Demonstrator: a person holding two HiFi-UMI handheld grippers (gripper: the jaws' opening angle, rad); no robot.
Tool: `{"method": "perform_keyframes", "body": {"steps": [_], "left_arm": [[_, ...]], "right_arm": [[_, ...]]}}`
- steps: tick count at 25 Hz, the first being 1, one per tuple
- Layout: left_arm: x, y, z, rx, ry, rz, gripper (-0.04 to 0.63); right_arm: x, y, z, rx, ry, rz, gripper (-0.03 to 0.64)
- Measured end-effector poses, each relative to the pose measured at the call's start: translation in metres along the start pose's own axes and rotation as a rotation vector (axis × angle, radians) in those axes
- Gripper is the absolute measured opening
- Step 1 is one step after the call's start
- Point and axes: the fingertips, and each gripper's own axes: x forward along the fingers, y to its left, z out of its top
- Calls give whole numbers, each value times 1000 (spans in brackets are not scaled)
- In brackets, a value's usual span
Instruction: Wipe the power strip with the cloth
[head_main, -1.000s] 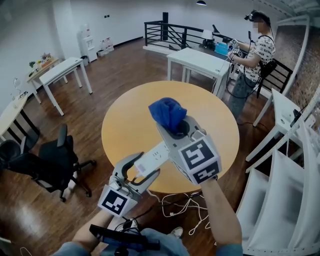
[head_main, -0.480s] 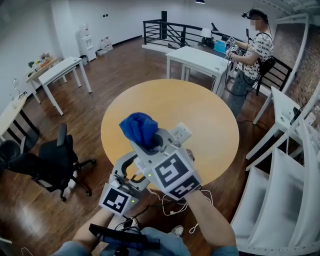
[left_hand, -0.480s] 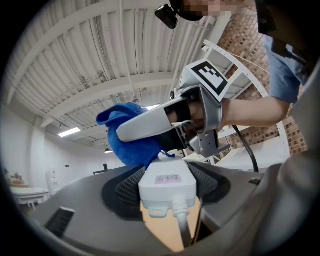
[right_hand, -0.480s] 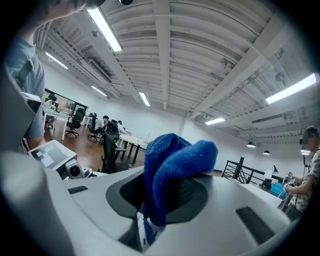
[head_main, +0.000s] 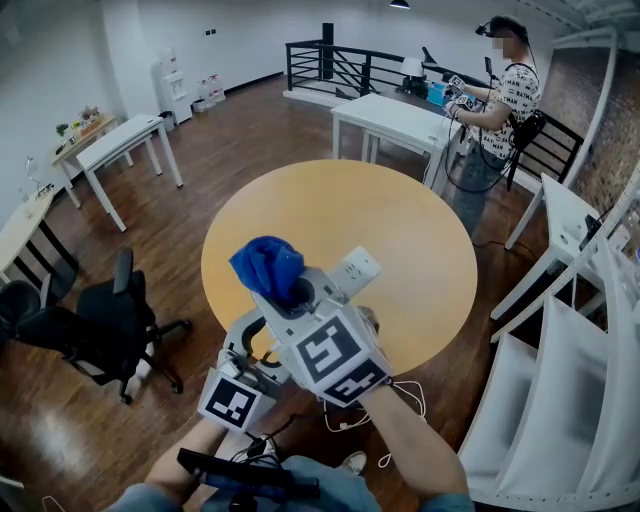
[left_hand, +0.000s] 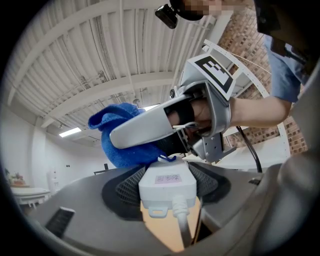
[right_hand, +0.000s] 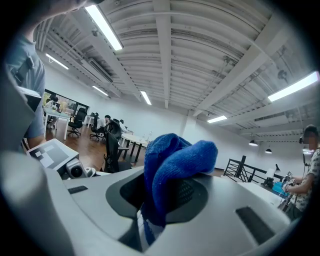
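Observation:
A white power strip (head_main: 352, 270) is held level above the round wooden table (head_main: 400, 215). My left gripper (head_main: 258, 345) is shut on its cable end, and in the left gripper view the strip (left_hand: 166, 182) sits between the mesh pads with its cable (left_hand: 181, 220) hanging down. My right gripper (head_main: 287, 292) is shut on a bunched blue cloth (head_main: 266, 264). It lies across the near part of the strip, just ahead of the left jaws. The cloth (left_hand: 117, 140) rests against the strip's top, under the right gripper (left_hand: 150, 131). The cloth (right_hand: 175, 165) fills the right jaws.
A person (head_main: 500, 95) stands at white tables (head_main: 400, 120) at the back right. A black office chair (head_main: 110, 320) is on the left. Loose white cables (head_main: 375, 410) lie on the wooden floor under the table's near edge. White shelving (head_main: 570, 380) stands at the right.
My right gripper has carried the cloth back along the strip, from its far end toward the left gripper, uncovering the far sockets. The left gripper has held still.

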Motion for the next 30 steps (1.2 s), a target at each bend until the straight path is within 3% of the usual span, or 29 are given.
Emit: {"method": "perform_keyframes", "body": {"steps": [16,30], "left_arm": [[-4,-8,-3,32,17,-22,282],[-6,-8,2,31,-18,-30,282]], "right_arm": [[-7,-59,-22,-39,92,-124,83],[-31,-131,-42,20,115,-263,83]]}}
